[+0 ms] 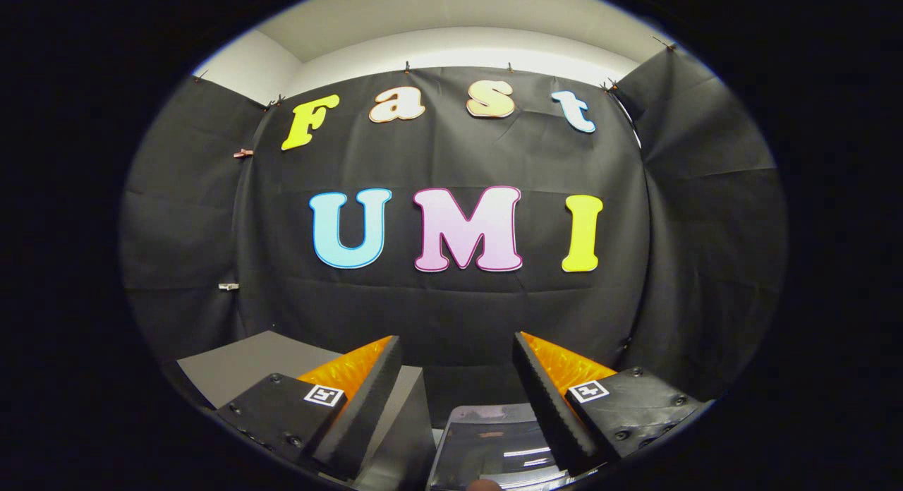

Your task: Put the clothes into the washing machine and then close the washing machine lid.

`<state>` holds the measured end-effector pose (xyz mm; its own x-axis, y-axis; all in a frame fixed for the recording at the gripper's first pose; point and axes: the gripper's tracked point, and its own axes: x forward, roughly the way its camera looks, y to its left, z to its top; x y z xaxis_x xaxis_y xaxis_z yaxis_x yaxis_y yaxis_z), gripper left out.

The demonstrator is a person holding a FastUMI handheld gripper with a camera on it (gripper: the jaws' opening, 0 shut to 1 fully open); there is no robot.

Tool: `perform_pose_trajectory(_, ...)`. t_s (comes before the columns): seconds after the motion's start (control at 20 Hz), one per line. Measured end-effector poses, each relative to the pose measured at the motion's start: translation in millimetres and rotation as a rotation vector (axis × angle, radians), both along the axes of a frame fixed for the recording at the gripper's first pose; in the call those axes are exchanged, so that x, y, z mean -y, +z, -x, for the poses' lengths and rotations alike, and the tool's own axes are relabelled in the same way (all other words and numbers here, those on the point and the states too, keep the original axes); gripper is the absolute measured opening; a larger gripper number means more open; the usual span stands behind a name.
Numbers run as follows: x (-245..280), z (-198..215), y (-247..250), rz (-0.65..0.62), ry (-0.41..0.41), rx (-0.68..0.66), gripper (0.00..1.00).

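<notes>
While the gripper [457, 343] is held level and aimed at the booth wall [451, 307], the washer [487, 445] is seen low down, below and between the two fingers. Its top is glimpsed as a glossy, see-through lid [494, 434] with bright streaks of reflected light on it; whether the lid is shut or raised cannot be told from this angle. No clothes are made out on it.

The fingers [367, 392] are spread wide apart, and nothing is held between them. A square marker [324, 395] is carried on the left finger mount, and another marker [588, 390] on the right one.

Beside the washer, under the left finger, a flat grey surface [240, 367] is seen, reaching back toward the wall. Beyond the fingers, the black cloth is hung across the back and both sides of the booth, pinned along its upper edge by small clips [407, 68]. Above the cloth, a pale wall and ceiling [451, 25] are lit brightly.
</notes>
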<state>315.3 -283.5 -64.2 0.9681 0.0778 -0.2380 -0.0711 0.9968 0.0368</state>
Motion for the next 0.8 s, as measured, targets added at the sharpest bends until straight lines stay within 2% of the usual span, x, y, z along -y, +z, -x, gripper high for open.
perform_pose_trajectory(0.8, -9.1, -1.8, -10.7, 0.019, -0.002, -0.029, 1.00)
